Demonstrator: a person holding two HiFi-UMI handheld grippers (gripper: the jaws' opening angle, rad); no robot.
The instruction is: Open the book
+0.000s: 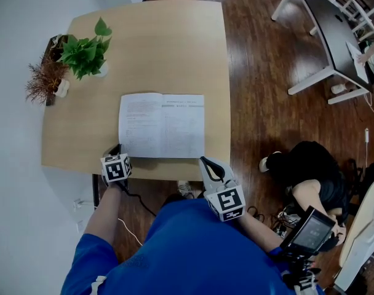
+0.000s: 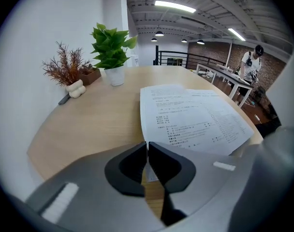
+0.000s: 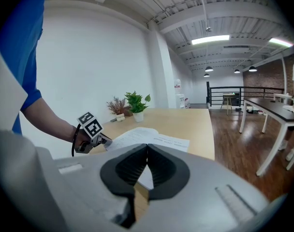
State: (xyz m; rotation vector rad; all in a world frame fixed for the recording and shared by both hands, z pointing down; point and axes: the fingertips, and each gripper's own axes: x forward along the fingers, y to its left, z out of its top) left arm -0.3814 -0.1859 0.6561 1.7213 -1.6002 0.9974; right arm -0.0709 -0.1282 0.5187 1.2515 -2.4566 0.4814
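Note:
The book lies open and flat on the wooden table, white printed pages up, close to the near edge. My left gripper hangs at the book's near left corner, its marker cube just off the table edge. In the left gripper view the left gripper has its jaws together with nothing between them, and the book spreads just ahead to the right. My right gripper sits at the near right corner, below the table edge. The right gripper is shut and holds nothing, with the book beyond it.
A green potted plant and a dried brown sprig stand at the table's far left. A person in black crouches on the wooden floor to the right. White-legged desks stand at the upper right.

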